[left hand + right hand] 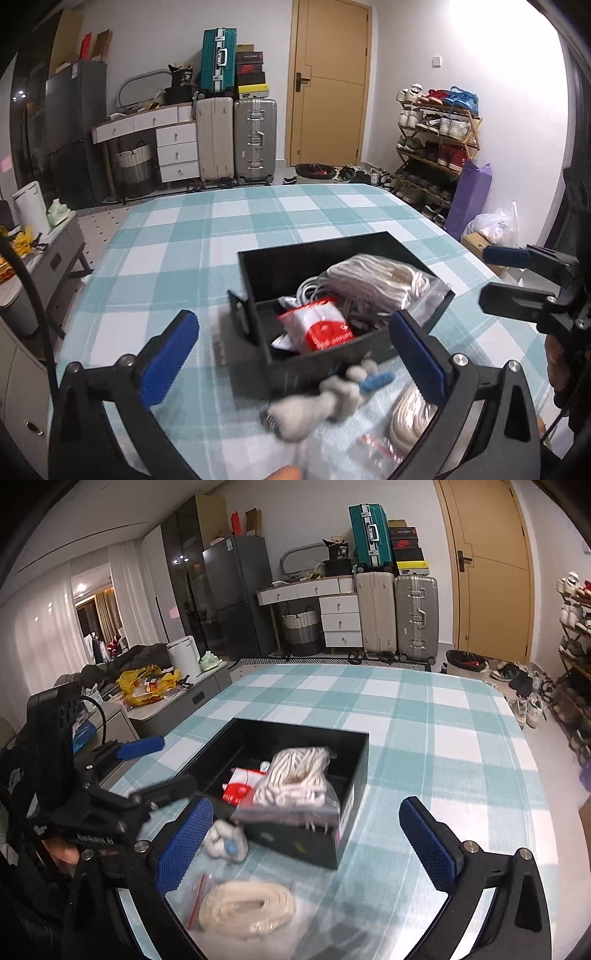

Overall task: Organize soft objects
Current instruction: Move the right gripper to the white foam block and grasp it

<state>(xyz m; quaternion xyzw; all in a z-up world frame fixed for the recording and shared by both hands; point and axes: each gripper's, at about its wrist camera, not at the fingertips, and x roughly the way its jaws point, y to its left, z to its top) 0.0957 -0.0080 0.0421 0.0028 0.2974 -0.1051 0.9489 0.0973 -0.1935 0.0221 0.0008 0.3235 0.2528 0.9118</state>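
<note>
Both spread wide, nothing held: left gripper [293, 360], right gripper [306, 843]. Fuzzy toy [325, 398] lying just outside the box [258, 266] at 6 o'clock, bagged rope [247, 908] nearer still. Probably light and squishy; best pinched mid-body. Bag likely slippery.

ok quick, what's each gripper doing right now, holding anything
left gripper: jaws wide open, holding nothing; the plush toy lies loose below.
right gripper: jaws wide open, holding nothing.
</note>
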